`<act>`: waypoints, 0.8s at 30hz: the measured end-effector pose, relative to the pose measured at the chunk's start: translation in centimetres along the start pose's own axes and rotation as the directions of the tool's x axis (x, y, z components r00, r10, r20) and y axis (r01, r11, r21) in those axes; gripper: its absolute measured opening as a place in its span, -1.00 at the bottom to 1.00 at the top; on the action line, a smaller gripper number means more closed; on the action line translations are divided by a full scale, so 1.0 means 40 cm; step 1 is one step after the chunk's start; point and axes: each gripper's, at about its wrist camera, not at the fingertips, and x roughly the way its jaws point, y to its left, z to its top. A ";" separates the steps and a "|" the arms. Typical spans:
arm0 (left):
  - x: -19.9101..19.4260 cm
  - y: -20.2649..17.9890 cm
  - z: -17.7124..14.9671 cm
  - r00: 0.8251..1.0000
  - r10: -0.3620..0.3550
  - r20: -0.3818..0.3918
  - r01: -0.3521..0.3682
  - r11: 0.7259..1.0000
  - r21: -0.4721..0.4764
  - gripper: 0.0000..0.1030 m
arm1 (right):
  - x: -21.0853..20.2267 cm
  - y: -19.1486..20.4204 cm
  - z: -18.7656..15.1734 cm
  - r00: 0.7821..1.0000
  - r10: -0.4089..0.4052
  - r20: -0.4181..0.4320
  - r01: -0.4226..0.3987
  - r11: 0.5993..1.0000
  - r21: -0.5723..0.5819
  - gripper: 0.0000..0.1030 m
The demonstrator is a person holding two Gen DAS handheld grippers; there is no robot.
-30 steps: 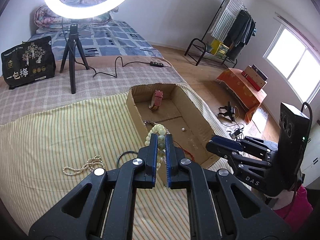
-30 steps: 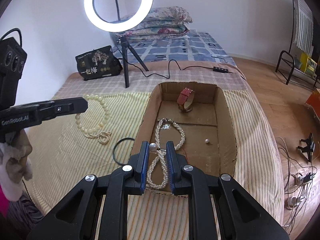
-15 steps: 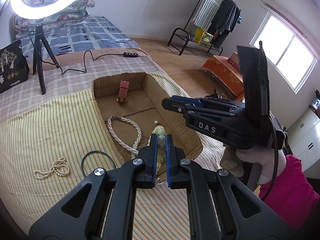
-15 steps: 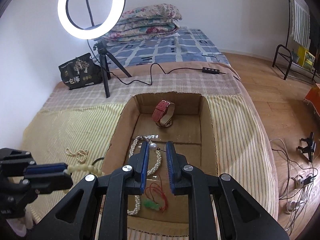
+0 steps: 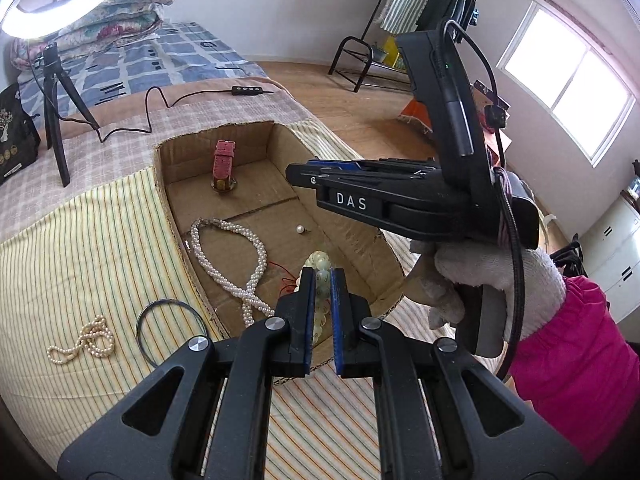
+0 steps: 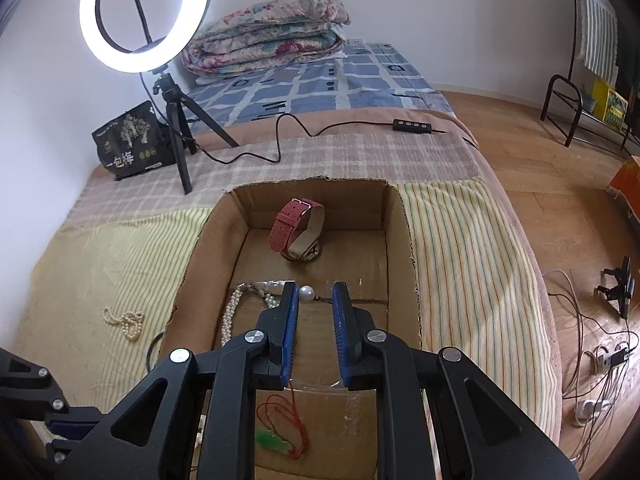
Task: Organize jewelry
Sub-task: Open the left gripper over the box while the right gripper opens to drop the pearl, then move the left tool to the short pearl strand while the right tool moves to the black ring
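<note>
While the left gripper [image 5: 321,280] pinches a pale green bead bracelet [image 5: 320,268] at frame centre over the open cardboard box [image 5: 184,152], the right gripper [image 6: 316,300] hovers with fingers spread.

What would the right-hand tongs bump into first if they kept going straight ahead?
Probably the single pearl lying on the cardboard box floor, right between the tips of the right tongs. Beyond it stands the red-strapped watch. Depth is hard to judge in this fisheye view.

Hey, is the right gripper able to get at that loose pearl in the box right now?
Probably yes: the right gripper is open, and the loose pearl lies uncovered on the cardboard box floor just past its fingertips.
</note>
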 end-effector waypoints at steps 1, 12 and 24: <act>0.003 -0.001 0.000 1.000 0.002 -0.001 -0.002 1.000 0.001 -0.90 | 0.002 -0.001 0.000 1.000 0.000 -0.002 0.000 1.000 0.001 -0.70; 0.007 -0.008 -0.001 1.000 0.021 0.001 -0.021 0.999 0.027 -0.90 | 0.009 -0.006 0.002 1.000 -0.008 -0.004 0.008 1.000 0.002 -0.59; -0.008 -0.004 -0.003 0.998 0.057 0.017 -0.057 0.998 0.037 -0.23 | -0.007 0.008 0.004 0.998 -0.066 0.017 0.066 0.998 -0.017 0.26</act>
